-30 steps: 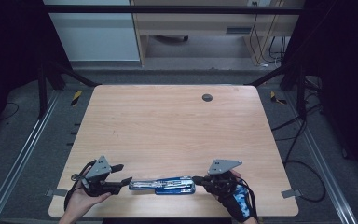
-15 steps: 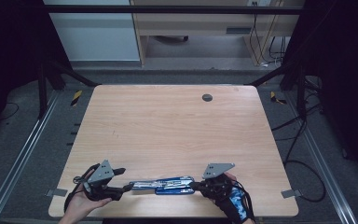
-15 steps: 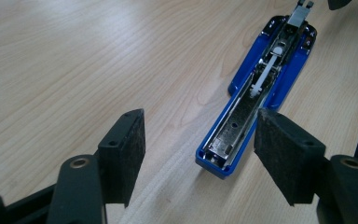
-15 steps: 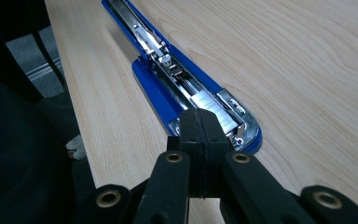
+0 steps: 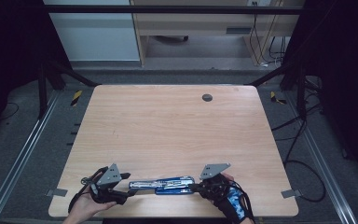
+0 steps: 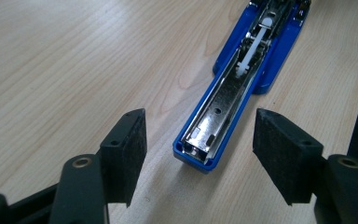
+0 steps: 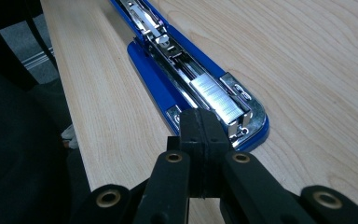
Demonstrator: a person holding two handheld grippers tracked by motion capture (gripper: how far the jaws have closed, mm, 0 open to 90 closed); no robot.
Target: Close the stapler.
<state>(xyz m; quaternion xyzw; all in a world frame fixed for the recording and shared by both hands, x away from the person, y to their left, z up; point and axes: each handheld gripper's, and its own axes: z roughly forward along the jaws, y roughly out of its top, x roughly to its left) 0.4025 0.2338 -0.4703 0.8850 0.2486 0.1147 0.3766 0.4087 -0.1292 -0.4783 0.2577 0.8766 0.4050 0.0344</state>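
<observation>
Wooden desk (image 5: 177, 135), near edge: blue stapler (image 5: 163, 184) lies opened flat between both tools. Left tool (image 6: 199, 140) stands wide, pads flanking the stapler's tip without touching. Right tool (image 7: 200, 140) is fully closed at the staple-loaded end; its view reveals the staple strip (image 7: 214, 98).

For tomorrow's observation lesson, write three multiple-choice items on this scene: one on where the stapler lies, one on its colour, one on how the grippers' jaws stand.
1. Where on the table does the stapler lie?
A. near the person's edge
B. beside the round hole at the far edge
C. at the far left corner

2. What colour is the stapler's body?
A. red
B. blue
C. yellow

3. How do the jaws stand?
A. both grippers open
B. both shut
C. left gripper open, right gripper shut

Answers: 1 A, it lies between the two grippers at the near edge; 2 B, blue casing frames the metal tray; 3 C, the left pads stand apart either side of the stapler's end, the right pads meet.
</observation>
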